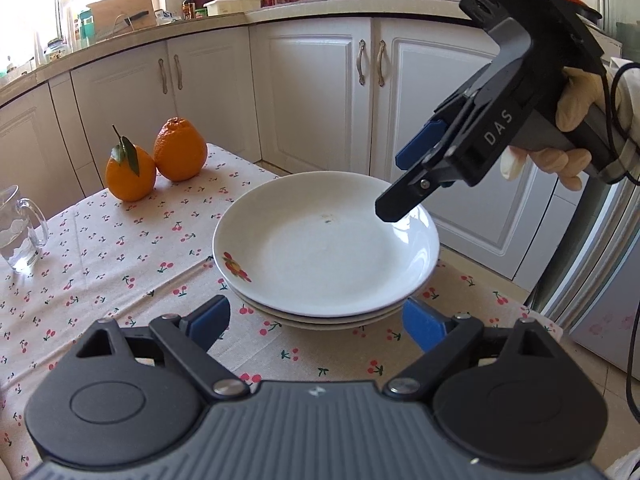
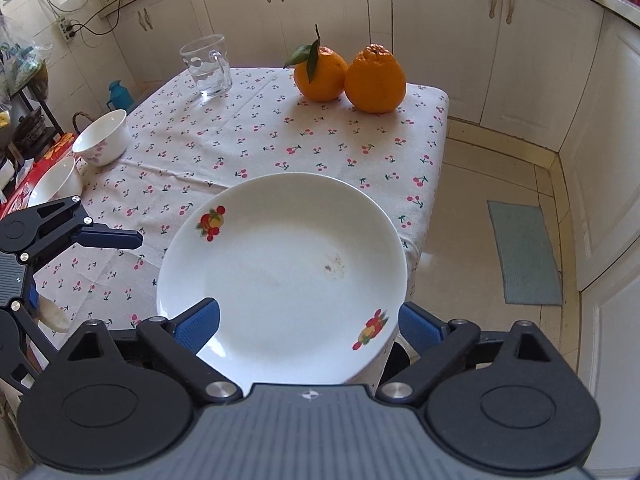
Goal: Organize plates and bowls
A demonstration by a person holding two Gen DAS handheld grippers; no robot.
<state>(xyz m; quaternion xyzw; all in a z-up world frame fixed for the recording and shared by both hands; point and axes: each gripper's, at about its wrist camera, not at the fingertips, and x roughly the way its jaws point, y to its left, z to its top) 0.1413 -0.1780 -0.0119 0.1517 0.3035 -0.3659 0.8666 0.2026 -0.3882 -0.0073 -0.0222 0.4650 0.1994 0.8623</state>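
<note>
**A:** White plates (image 1: 326, 240), three by the rims I can count, stacked at the near right corner of the surface (image 1: 120, 280); the stack overhangs that edge a little. Top one has fruit prints on the rim.

**B:** Grippers?

**A:** Right gripper (image 2: 308, 322) hangs over the stack's near rim, jaws wide apart, pads either side of the rim and not pressing it. Nothing held. Left gripper (image 1: 316, 322) is likewise spread wide, low beside the stack, empty.

**B:** So the top plate looks just set down?

**A:** My reading: plates are done and gathered in one pile to free the cloth. I judge the jaws stay wide so they clear the rim without dragging it.

**B:** Bowls?

**A:** Two white bowls (image 2: 102, 138) at the left edge, just beside each other, both leaning, not nested. Probably next.

**B:** Obstacles?

**A:** Two oranges (image 2: 348, 76) at the far right corner, touching. Glass mug (image 2: 208, 66) at the far edge. Both well apart from the stack.

**B:** Risk?

**A:** The overhang; a nudge could tip it.
</note>
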